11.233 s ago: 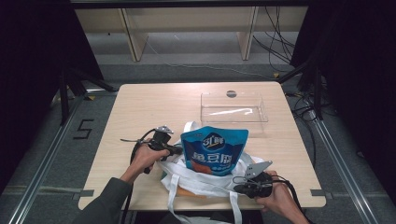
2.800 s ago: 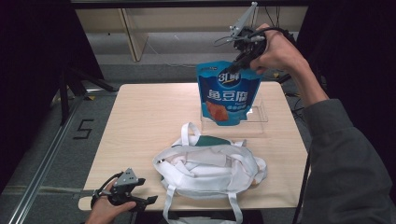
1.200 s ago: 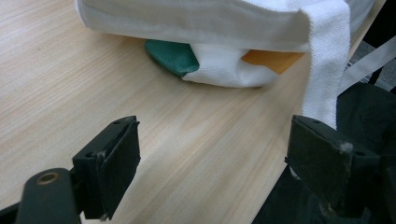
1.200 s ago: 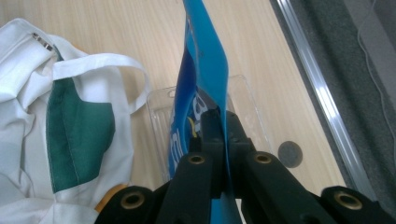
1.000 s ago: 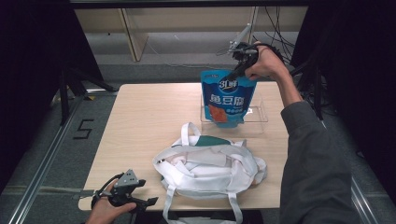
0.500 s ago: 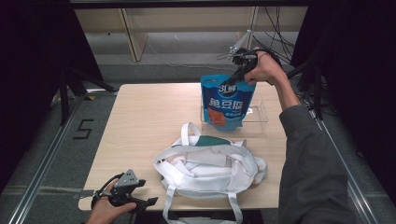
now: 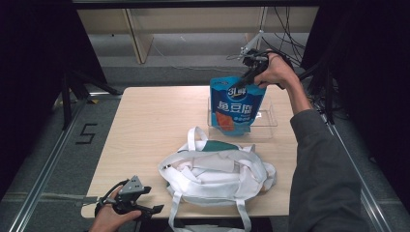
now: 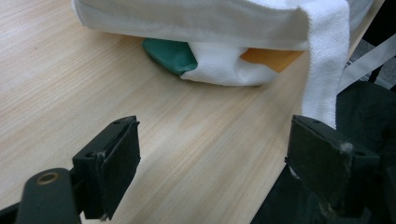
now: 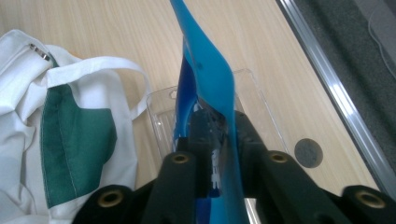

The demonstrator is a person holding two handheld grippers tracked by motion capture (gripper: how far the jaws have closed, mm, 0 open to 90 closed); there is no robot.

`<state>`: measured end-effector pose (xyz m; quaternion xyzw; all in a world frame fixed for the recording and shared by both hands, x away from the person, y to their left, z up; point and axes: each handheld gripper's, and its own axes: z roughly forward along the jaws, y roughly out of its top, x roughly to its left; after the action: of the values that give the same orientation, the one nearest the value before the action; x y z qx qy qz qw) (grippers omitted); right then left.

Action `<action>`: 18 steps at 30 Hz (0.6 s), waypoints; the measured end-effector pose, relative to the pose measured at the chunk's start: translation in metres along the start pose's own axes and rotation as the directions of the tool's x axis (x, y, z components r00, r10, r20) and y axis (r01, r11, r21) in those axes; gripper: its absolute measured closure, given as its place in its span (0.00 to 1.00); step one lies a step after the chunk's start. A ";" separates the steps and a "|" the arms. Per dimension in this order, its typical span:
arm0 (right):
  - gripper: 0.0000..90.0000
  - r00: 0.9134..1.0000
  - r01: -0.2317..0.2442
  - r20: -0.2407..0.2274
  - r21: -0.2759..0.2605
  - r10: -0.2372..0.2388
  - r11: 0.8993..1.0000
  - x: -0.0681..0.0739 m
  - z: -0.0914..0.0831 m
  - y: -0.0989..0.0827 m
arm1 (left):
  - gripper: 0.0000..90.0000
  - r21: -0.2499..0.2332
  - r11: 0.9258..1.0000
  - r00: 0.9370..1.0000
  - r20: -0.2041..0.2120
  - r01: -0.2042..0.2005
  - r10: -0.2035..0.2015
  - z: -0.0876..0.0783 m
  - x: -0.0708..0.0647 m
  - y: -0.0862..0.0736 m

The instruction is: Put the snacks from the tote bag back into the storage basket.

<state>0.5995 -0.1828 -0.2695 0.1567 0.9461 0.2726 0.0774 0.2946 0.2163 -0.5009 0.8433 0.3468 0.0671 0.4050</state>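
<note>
From above, the right gripper (image 7: 247, 77), jaws just easing apart, has the blue pouch's (image 7: 237, 104) top edge between them, pouch standing in the clear tray (image 7: 269, 120) beyond the white tote bag (image 7: 217, 174). Left gripper view: jaws wide, empty, at the table's (image 8: 70, 93) near edge. Right gripper view: pads (image 9: 201, 135) flank the pouch edge.

A light wooden table (image 7: 145, 121) carries everything. On its far right part lies a clear plastic tray (image 7: 267, 118), its near rim just beyond a white cloth bag (image 7: 217, 176) with a green patch, which lies slumped on the near middle of the tabletop, its straps hanging over the near edge. A blue snack pouch (image 7: 237, 104) stands upright in the tray. The left half of the tabletop is bare wood. A small dark round spot (image 9: 308, 152) marks the wood beside the tray.
</note>
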 end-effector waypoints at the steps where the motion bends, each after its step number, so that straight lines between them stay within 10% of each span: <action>1: 0.83 1.000 0.004 0.012 -0.008 -0.003 1.000 0.000 -0.001 0.001 | 0.18 0.001 1.000 1.000 -0.001 0.003 -0.003 0.000 0.000 0.000; 18: 0.57 0.990 -0.090 0.098 -0.096 0.099 0.991 0.008 -0.033 -0.003 | 0.18 -0.006 1.000 1.000 0.001 0.012 -0.012 0.001 0.000 0.000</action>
<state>0.5837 -0.1988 -0.2442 0.2114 0.9191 0.3103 0.1197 0.2947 0.2155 -0.5018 0.8401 0.3514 0.0653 0.4080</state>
